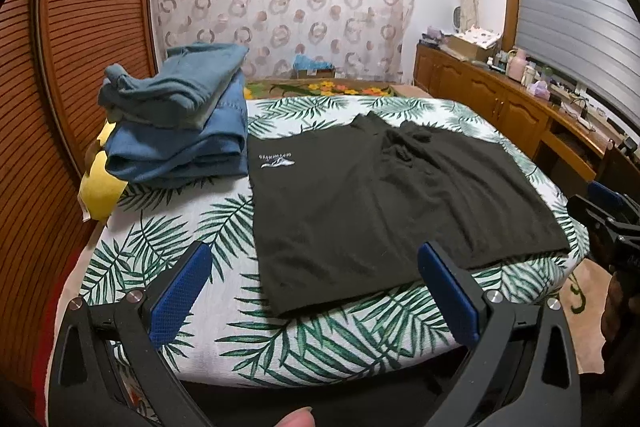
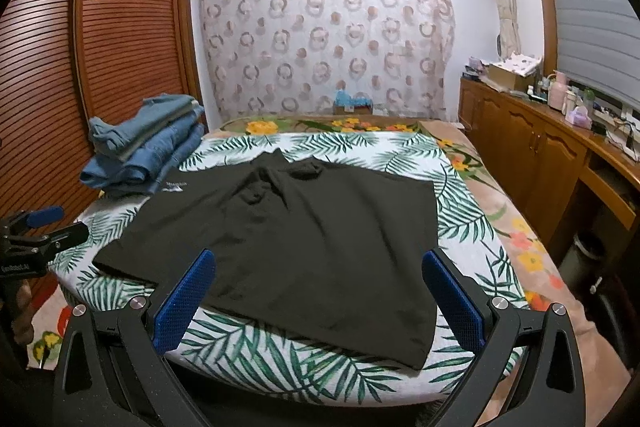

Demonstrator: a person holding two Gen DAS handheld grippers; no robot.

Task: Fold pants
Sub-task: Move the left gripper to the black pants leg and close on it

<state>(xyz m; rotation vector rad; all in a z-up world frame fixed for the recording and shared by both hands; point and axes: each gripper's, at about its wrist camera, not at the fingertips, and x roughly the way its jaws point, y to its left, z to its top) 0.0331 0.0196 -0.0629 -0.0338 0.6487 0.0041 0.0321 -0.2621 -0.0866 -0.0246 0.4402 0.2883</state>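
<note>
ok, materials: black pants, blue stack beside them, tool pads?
Black pants: thin matte knit, probably synthetic; lies limp with soft wrinkles. Blue stack: looks like denim, faded with thick folded edges. Pads: blue, fine grid texture, likely rubber or printed plastic.

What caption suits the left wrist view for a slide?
Open left gripper hovering before black pants spread on leaf-print bed, beside stacked jeans.

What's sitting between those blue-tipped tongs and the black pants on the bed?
Nothing but bare leaf-print bedcover. Both views show it: the open left tongs and right tongs hover short of the black pants, touching nothing.
</note>
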